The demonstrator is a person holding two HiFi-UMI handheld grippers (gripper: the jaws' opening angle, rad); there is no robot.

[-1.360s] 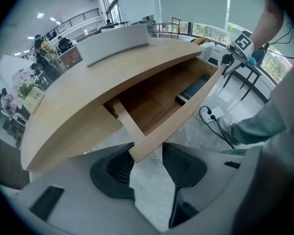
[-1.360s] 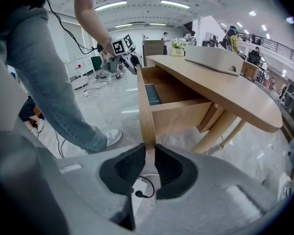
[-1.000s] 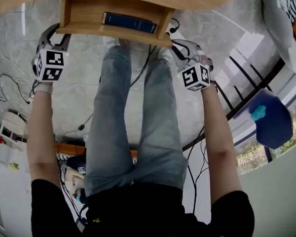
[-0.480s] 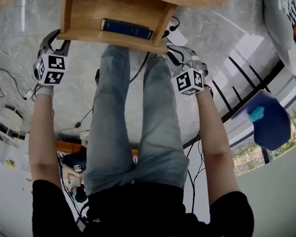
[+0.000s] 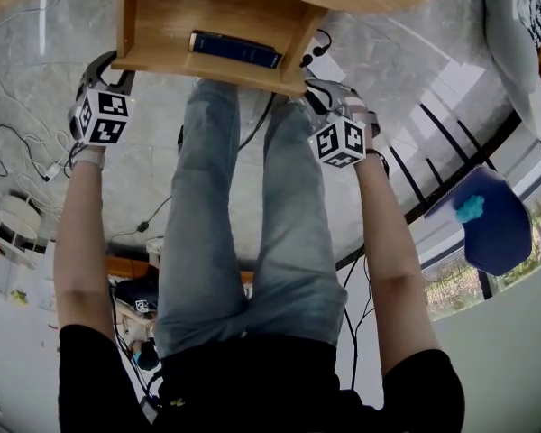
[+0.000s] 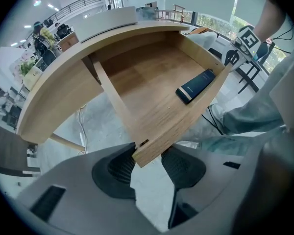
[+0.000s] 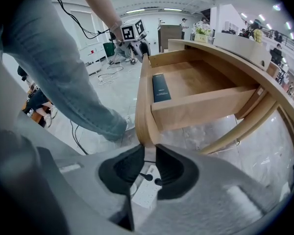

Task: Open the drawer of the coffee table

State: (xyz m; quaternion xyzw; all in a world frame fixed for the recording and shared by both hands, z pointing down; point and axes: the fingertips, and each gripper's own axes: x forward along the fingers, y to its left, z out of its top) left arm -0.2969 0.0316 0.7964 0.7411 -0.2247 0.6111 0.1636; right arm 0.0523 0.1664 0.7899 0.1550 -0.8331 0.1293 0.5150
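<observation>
Gripping the drawer (image 6: 137,80) at both front corners, I have it well out from under the worktop's (image 6: 59,94) edge, its front wall (image 6: 186,121) near my legs (image 5: 225,197). The left tool (image 6: 147,154) is clamped on the left front corner, with only the tip of the wood between its pads (image 6: 115,168). The right tool (image 7: 149,153) is clamped on the right end of the front wall, and its bite looks deeper.

The shallow hold on the left is my first worry: if I pull harder there, the pads could slide off the corner and that side would lag. An uneven pull would skew the drawer in its opening and could jam it. I judge the opening nearly done, since most of the drawer's bottom shows. Going much further could bring it off whatever guides it, and then its weight would hang from two corner grips and might drop to the floor (image 5: 135,170). My legs stand right in the path, so the front wall could knock them.

The drawer holds one thing that I can see: a dark blue book (image 6: 196,85), lying flat just beside the inside of the front wall, about midway along it. The rest of the drawer's bottom is bare wood. A jerk could send the book sliding.
</observation>
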